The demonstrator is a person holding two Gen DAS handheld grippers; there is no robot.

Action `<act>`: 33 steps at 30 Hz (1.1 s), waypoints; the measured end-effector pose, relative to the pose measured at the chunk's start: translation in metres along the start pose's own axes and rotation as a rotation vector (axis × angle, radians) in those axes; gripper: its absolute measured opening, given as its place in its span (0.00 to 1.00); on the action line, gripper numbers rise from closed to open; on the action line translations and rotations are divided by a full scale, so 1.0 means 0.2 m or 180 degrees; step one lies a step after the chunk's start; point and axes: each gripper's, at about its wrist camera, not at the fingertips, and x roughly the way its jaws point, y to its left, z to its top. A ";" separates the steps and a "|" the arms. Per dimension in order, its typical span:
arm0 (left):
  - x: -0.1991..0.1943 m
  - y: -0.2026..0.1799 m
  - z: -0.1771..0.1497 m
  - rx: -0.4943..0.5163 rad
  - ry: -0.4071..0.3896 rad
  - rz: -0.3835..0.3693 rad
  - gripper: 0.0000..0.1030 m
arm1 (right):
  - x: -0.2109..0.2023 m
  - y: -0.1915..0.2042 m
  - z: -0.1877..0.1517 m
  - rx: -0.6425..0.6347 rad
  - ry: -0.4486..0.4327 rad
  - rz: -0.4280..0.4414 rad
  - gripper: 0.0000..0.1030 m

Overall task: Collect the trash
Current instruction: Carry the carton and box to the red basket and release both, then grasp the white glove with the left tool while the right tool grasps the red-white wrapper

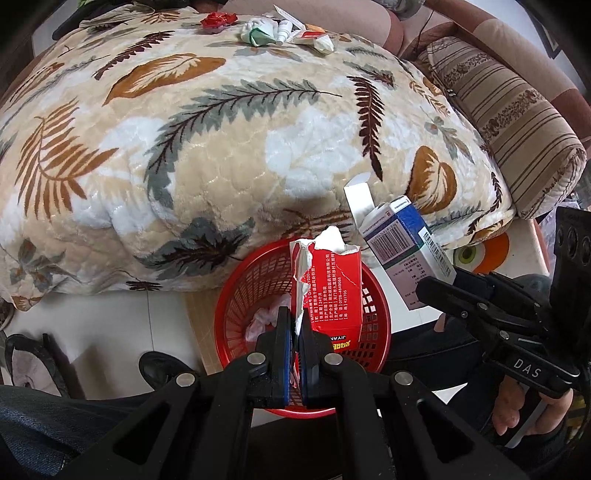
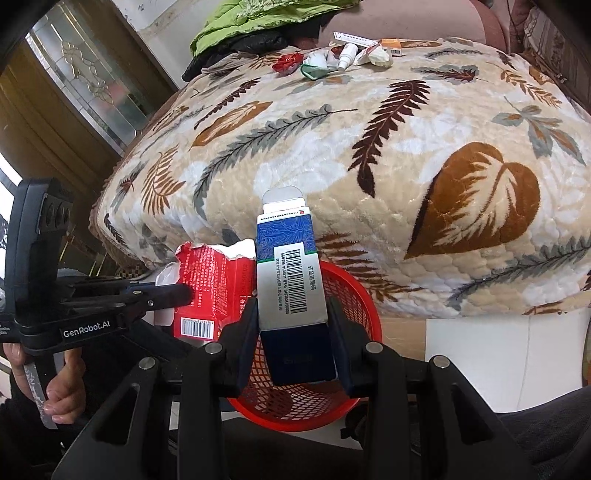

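Left gripper (image 1: 298,321): fingers clenched on the torn flap of the red carton (image 1: 334,291), held over the red basket (image 1: 240,295) on the floor. Right gripper (image 2: 293,332): fingers grasping the blue-and-white box (image 2: 291,273) above the same basket. More litter (image 1: 280,31) lies at the blanket's (image 1: 221,147) far edge.
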 end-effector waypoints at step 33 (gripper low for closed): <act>-0.38 -0.09 0.25 0.0157 -0.1019 0.0505 0.87 | -0.34 -0.03 0.35 0.0049 -0.0956 -0.0032 0.79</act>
